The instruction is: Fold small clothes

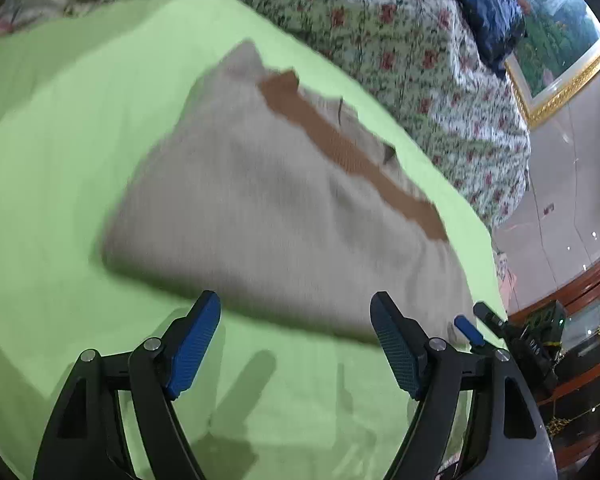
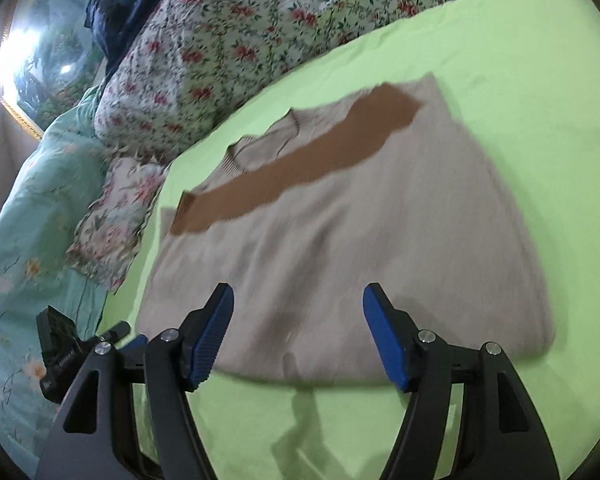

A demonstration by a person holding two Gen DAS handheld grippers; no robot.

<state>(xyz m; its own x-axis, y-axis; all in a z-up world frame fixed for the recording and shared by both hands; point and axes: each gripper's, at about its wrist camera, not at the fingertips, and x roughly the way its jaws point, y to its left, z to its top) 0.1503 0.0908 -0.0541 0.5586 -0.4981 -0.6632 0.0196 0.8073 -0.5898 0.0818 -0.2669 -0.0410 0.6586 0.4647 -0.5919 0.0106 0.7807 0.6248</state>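
Sweater [image 2: 340,248], beige, brown-striped, folded on green sheet [image 2: 520,80]

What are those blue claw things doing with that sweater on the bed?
A person is folding clothes with two hand-held grippers. A beige sweater with a brown stripe lies folded on the green sheet. The left gripper and the right gripper both hang open at its near edge, and neither is holding it. A flowery quilt is bunched up behind.
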